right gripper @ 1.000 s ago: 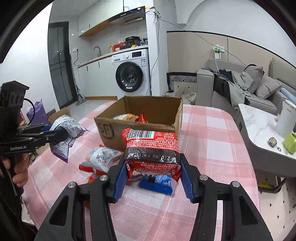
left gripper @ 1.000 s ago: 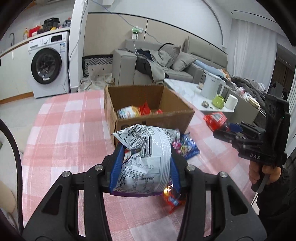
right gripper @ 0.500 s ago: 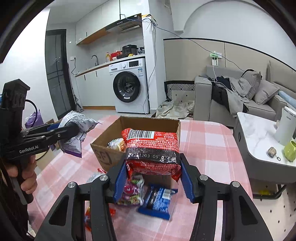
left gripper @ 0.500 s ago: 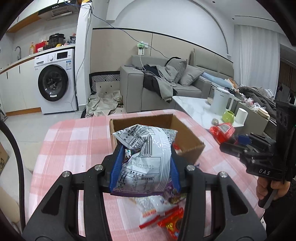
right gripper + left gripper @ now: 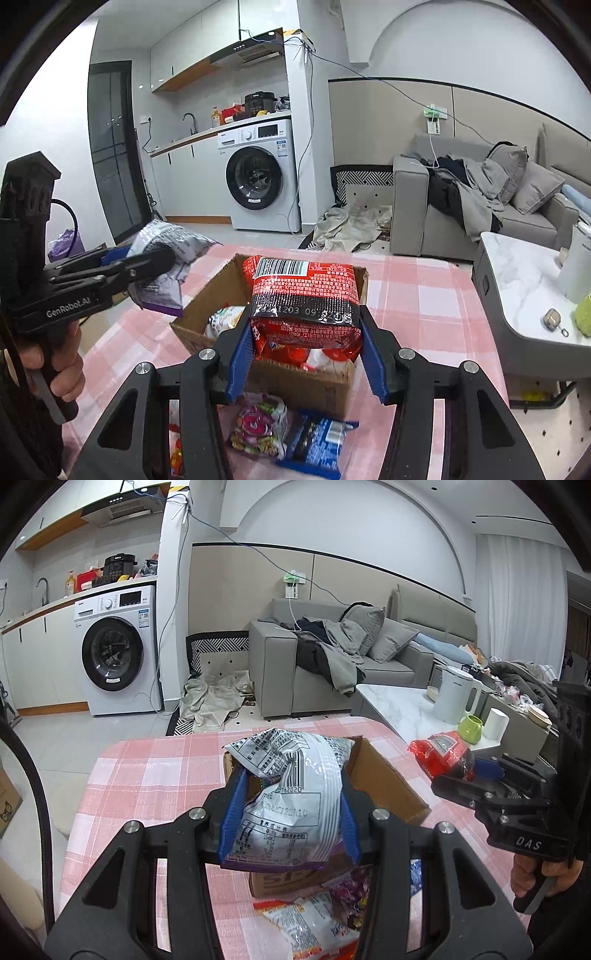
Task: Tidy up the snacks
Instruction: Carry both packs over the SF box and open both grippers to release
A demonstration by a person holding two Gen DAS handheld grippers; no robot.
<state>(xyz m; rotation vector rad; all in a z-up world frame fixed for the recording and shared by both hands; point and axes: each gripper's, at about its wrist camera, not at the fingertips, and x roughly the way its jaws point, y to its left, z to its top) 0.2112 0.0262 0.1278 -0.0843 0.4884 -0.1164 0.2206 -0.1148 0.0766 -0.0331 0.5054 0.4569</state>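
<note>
My left gripper (image 5: 290, 814) is shut on a silver-white snack bag (image 5: 291, 801) with a purple bottom edge, held above the near side of the open cardboard box (image 5: 384, 775). The same bag (image 5: 166, 258) shows at the left of the right wrist view, just left of the box. My right gripper (image 5: 306, 343) is shut on a red and black noodle packet (image 5: 304, 299), raised over the cardboard box (image 5: 218, 280), which holds a few snack packs. The red packet (image 5: 441, 753) also shows at the right of the left wrist view.
Loose snacks lie on the pink checked tablecloth (image 5: 147, 768) in front of the box: a blue packet (image 5: 317, 443), a pink-and-green candy bag (image 5: 258, 424), a white-and-red pack (image 5: 306, 923). A marble side table (image 5: 524, 273) with a kettle and a green cup stands right.
Both grippers have risen and moved forward with their packets. The box, earlier well ahead of them, now lies under and just behind the held packets.
</note>
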